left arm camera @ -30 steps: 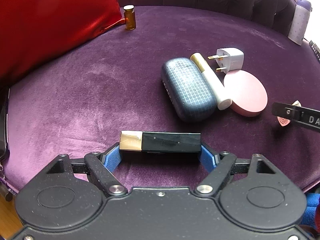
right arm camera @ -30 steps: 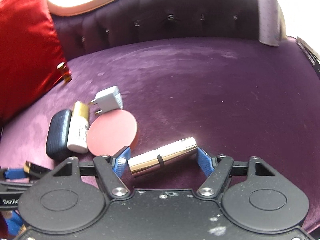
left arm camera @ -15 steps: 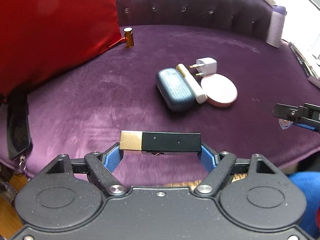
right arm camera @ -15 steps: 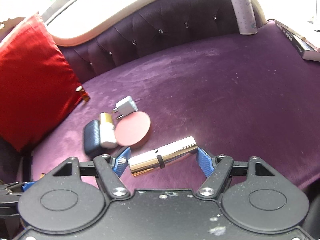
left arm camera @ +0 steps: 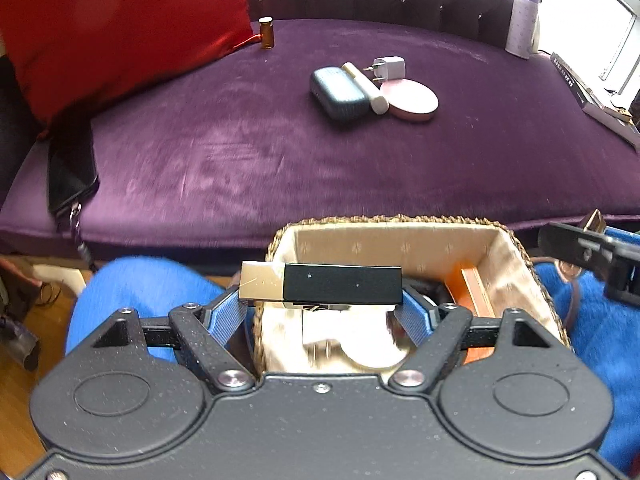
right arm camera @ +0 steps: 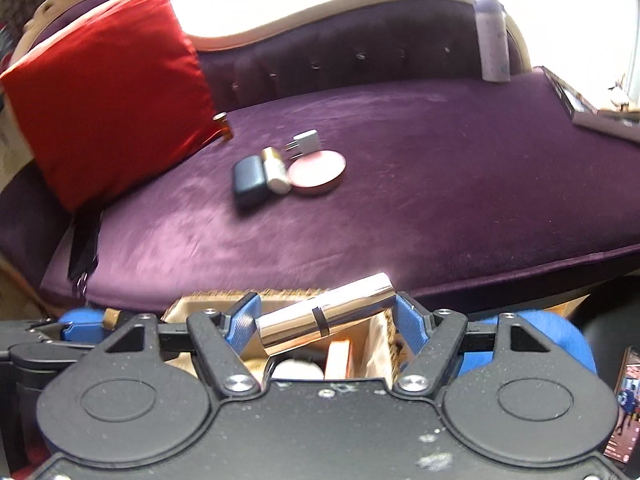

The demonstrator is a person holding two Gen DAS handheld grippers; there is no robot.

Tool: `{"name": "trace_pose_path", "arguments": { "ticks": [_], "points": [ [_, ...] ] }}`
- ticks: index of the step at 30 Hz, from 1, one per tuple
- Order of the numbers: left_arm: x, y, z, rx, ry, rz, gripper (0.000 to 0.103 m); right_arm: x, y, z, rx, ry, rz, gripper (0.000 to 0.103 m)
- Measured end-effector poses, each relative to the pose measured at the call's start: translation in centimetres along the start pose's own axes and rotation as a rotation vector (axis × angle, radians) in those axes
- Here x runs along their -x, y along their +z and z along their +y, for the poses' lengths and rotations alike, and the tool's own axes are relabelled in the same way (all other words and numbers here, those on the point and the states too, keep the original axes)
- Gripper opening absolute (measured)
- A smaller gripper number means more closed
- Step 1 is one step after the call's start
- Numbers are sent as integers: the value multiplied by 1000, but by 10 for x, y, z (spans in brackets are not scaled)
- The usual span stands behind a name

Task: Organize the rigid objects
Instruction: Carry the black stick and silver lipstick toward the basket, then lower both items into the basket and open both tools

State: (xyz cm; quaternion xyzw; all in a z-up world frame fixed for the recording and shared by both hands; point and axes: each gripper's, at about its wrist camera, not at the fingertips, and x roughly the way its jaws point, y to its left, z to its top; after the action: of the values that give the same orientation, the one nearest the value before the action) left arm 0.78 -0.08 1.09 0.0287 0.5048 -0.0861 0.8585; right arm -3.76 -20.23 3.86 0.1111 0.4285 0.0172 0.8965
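Two grippers are held level above a woven basket [left arm camera: 520, 248] that sits between the person's blue-clad knees, just in front of the purple velvet sofa seat [left arm camera: 240, 152]. The left gripper [left arm camera: 322, 306] has its blue fingers [left arm camera: 224, 316] clamped end to end on a black and gold rectangular case [left arm camera: 320, 286], which lies crosswise, horizontal, gold end to the left, over the basket's cream lining. The right gripper [right arm camera: 320, 322] likewise pinches a shiny rose-gold tube [right arm camera: 326, 312] lengthwise between its blue fingers [right arm camera: 410, 320]; the tube is tilted, its right end higher, and it hangs over the basket's near-right part. Inside the basket an orange box [left arm camera: 466, 288] stands against the right wall, and a pale round thing below the case is too blurred to name. In the left wrist view the right gripper shows at the far right edge, beside the basket's right rim; in the right wrist view the left gripper shows at the lower left. On the sofa seat, well apart from the basket, four things lie in a touching cluster: a dark blue grid-patterned case [left arm camera: 339, 89], a white tube with a gold cap [left arm camera: 366, 86], a white plug adapter [left arm camera: 387, 67] and a pink round compact [left arm camera: 409, 100]. A small amber bottle [left arm camera: 266, 33] stands upright by the red cushion [left arm camera: 120, 28], a lavender flask [left arm camera: 522, 20] stands at the far right of the seat, and a dark phone [left arm camera: 68, 176] lies at the seat's left end.
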Motion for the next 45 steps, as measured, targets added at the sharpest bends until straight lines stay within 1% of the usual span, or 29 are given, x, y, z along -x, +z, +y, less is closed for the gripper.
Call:
{"name": "trace_pose_path", "arguments": {
  "ticks": [2, 4, 6, 8, 10, 12, 16, 24, 27, 31, 37, 45],
  "points": [
    [6, -5, 1, 8, 1, -23, 76, 9, -12, 9, 33, -8, -4, 72],
    [8, -7, -2, -1, 20, -48, 76, 13, -23, 15, 61, -26, 1, 72],
    [5, -6, -5, -12, 18, -50, 76, 15, -29, 20, 80, -28, 0, 72],
    [-1, -6, -7, -16, 10, -36, 76, 13, -29, 22, 90, -26, -3, 72],
    [-5, -7, -9, -26, 18, -21, 76, 5, -28, 19, 72, -22, 23, 72],
    [-5, -9, -10, -34, 22, -20, 76, 3, -30, 14, 48, -21, 45, 72],
    [-3, -11, -11, -35, 28, -30, 76, 5, -30, 10, 26, -21, 37, 72],
    [-5, -11, -15, -55, 42, -20, 76, -4, -30, 18, 72, -56, 66, 72],
    [-1, -12, -16, -64, 42, -38, 77, -8, -30, 22, 92, -70, 75, 71],
    [0, -12, -17, -73, 45, -38, 80, -10, -31, 24, 102, -83, 80, 75],
    [0, -11, -16, -65, 43, -35, 80, -15, -31, 24, 102, -99, 97, 76],
    [-1, -11, -15, -59, 47, -31, 80, -16, -32, 25, 114, -104, 100, 77]
  ]
}}
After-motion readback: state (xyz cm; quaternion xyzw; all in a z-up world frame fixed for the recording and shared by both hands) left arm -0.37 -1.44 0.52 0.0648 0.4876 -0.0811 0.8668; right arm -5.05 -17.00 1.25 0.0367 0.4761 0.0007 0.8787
